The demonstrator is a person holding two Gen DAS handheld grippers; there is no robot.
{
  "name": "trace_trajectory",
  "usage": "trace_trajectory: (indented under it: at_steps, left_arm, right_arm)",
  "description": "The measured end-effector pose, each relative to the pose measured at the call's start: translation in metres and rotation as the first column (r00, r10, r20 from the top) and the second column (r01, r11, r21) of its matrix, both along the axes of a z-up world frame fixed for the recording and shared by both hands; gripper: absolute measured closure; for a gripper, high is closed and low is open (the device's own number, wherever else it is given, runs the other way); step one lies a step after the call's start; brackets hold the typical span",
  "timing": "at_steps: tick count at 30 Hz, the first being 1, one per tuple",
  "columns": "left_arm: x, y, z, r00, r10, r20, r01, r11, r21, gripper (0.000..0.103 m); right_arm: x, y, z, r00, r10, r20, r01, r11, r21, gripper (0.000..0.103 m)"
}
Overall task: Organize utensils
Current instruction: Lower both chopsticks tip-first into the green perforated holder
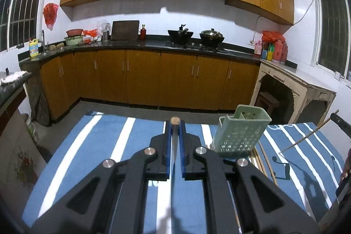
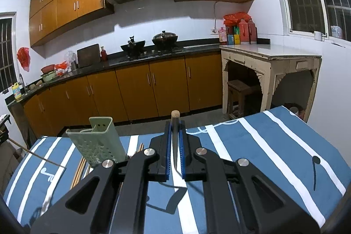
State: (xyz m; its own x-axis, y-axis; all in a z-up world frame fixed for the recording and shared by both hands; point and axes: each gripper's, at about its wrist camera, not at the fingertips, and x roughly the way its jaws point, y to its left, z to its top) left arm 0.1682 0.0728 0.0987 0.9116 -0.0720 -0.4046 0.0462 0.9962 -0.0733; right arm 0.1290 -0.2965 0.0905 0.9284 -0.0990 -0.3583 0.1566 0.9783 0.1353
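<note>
My left gripper (image 1: 175, 124) is shut on a chopstick (image 1: 174, 141) that runs along its fingers, its round wooden end past the tips. My right gripper (image 2: 175, 124) is shut on a chopstick (image 2: 174, 139) the same way. A green perforated utensil holder (image 1: 240, 132) stands on the blue striped tablecloth (image 1: 92, 146), to the right of the left gripper; in the right wrist view the holder (image 2: 99, 141) is to the left of the right gripper. Several more chopsticks (image 1: 264, 160) lie on the cloth beside the holder, also seen in the right wrist view (image 2: 80, 169).
The table's far edge (image 1: 131, 116) drops to the kitchen floor. Behind are brown cabinets (image 1: 142, 78) and a dark counter with woks (image 1: 211, 37). A pale side table (image 2: 272, 62) with a stool under it stands at the right.
</note>
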Motion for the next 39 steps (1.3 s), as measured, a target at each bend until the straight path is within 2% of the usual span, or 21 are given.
trace_trajectory:
  at_steps: [8, 13, 17, 23, 26, 32, 39]
  left_arm:
    - [0.013, 0.001, 0.025, 1.000, 0.000, 0.010, 0.000, 1.000, 0.001, 0.095]
    - [0.018, -0.002, 0.041, 0.999, -0.016, 0.032, 0.016, 1.000, -0.003, 0.095]
    - [0.025, -0.005, 0.069, 0.997, -0.035, 0.071, 0.036, 0.999, -0.015, 0.095]
    - [0.035, -0.023, 0.130, 0.983, -0.098, 0.155, 0.102, 0.995, -0.021, 0.095]
    - [0.039, -0.034, 0.148, 0.976, -0.123, 0.180, 0.131, 0.991, -0.035, 0.095]
    - [0.053, -0.059, 0.165, 0.964, -0.168, 0.205, 0.184, 0.981, -0.061, 0.095]
    - [0.079, -0.077, 0.145, 0.970, -0.195, 0.147, 0.210, 0.973, -0.093, 0.095]
  right_arm:
    - [0.019, 0.001, 0.024, 1.000, 0.022, -0.010, -0.022, 1.000, -0.007, 0.096]
    - [0.025, 0.009, 0.053, 0.998, 0.048, 0.035, -0.046, 0.998, -0.035, 0.096]
    - [0.027, 0.018, 0.083, 0.992, 0.075, 0.100, -0.070, 0.997, -0.044, 0.096]
    - [0.033, 0.045, 0.133, 0.968, 0.133, 0.213, -0.120, 0.990, -0.074, 0.096]
    - [0.040, 0.058, 0.145, 0.957, 0.160, 0.243, -0.145, 0.986, -0.077, 0.096]
    - [0.058, 0.081, 0.139, 0.943, 0.219, 0.250, -0.208, 0.976, -0.071, 0.096]
    - [0.076, 0.090, 0.122, 0.941, 0.251, 0.229, -0.252, 0.967, -0.025, 0.096]
